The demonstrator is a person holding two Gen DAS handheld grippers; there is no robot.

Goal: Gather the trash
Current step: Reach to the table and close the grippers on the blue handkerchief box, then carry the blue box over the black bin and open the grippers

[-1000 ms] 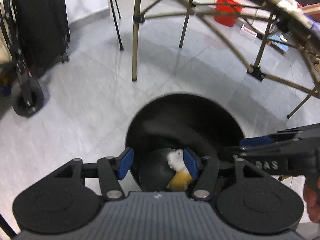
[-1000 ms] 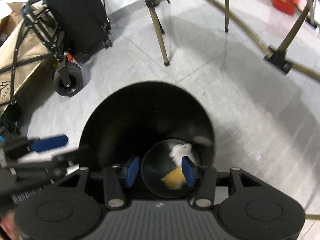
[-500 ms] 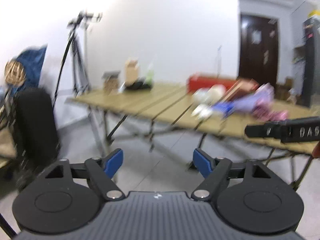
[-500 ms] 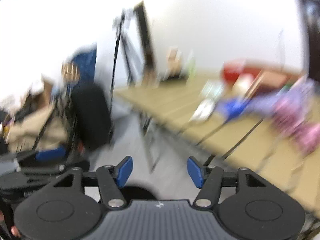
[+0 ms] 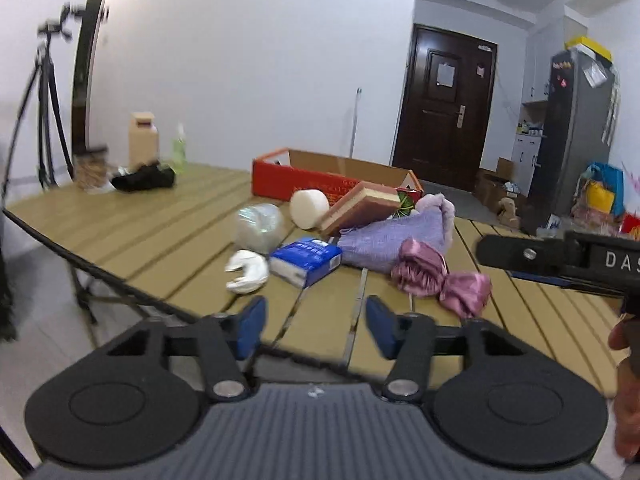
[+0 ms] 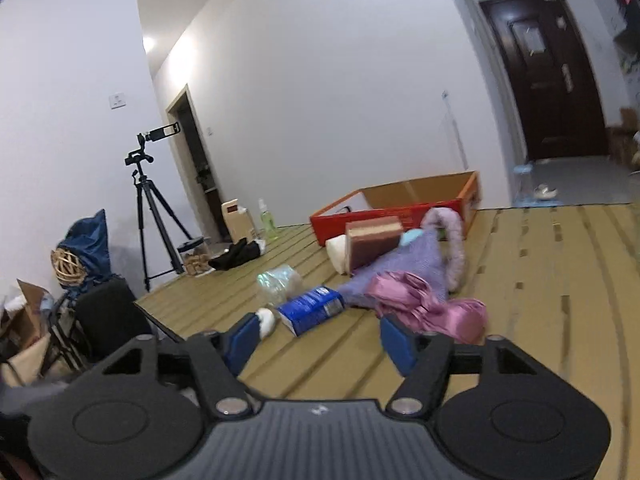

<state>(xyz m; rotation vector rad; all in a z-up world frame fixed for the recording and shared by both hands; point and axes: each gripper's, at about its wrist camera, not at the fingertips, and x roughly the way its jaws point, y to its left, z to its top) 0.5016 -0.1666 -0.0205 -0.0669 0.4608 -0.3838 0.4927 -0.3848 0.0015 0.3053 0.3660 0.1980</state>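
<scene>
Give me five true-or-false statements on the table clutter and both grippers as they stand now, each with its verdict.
1. The left gripper is open and holds nothing. True.
2. The right gripper is shut on the blue packet. False: it is open, and the packet lies on the table.
3. The crumpled white tissue lies beside the blue packet. True.
4. The red cardboard box sits on the floor. False: it sits on the table.
5. The door stands wide open. False: it is closed.
</scene>
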